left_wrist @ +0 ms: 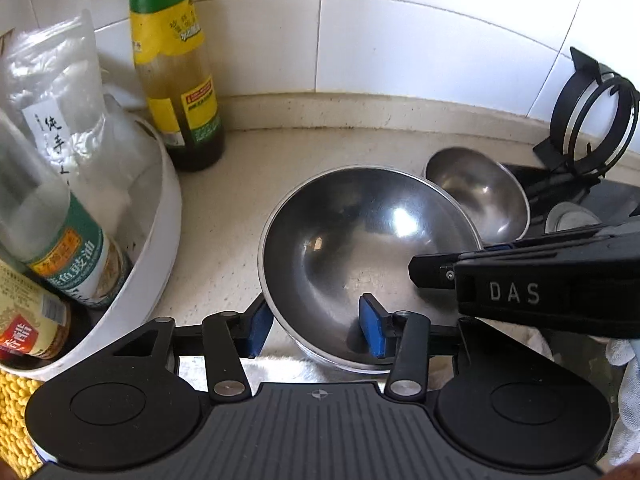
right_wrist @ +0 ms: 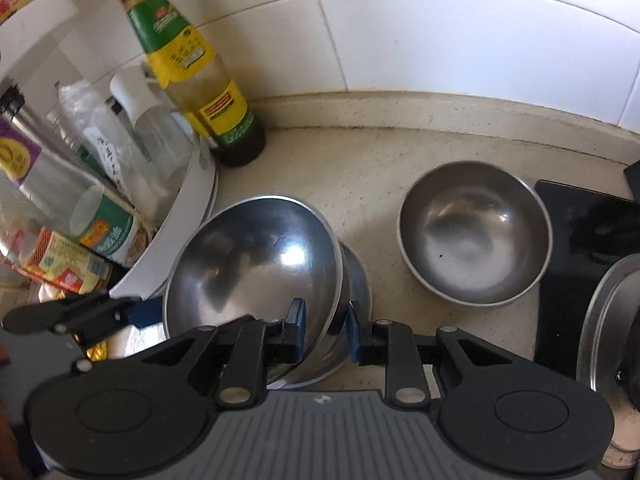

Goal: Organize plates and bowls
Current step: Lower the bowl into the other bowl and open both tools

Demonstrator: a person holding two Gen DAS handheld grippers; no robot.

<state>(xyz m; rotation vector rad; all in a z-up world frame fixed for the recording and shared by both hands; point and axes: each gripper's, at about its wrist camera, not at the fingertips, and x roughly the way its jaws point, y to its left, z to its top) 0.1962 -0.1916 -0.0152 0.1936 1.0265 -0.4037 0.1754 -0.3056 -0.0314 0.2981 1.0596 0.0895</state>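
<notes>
A large steel bowl [left_wrist: 368, 248] sits on the beige counter, with another bowl nested under it in the right wrist view [right_wrist: 256, 260]. My left gripper [left_wrist: 318, 326] is open and straddles its near rim, one blue pad inside and one outside. My right gripper [right_wrist: 324, 328] is also open and straddles the bowl's right rim; its body shows in the left wrist view [left_wrist: 540, 288]. A smaller steel bowl [right_wrist: 474, 234] stands apart to the right, also seen in the left wrist view [left_wrist: 480, 192].
A white tub [left_wrist: 156, 240] of sauce bottles and bags stands at the left. A tall yellow-labelled bottle [left_wrist: 176, 72] stands by the tiled wall. A black stove top [right_wrist: 580, 248] with a pan support [left_wrist: 592, 120] and a steel lid [right_wrist: 608, 320] lie at the right.
</notes>
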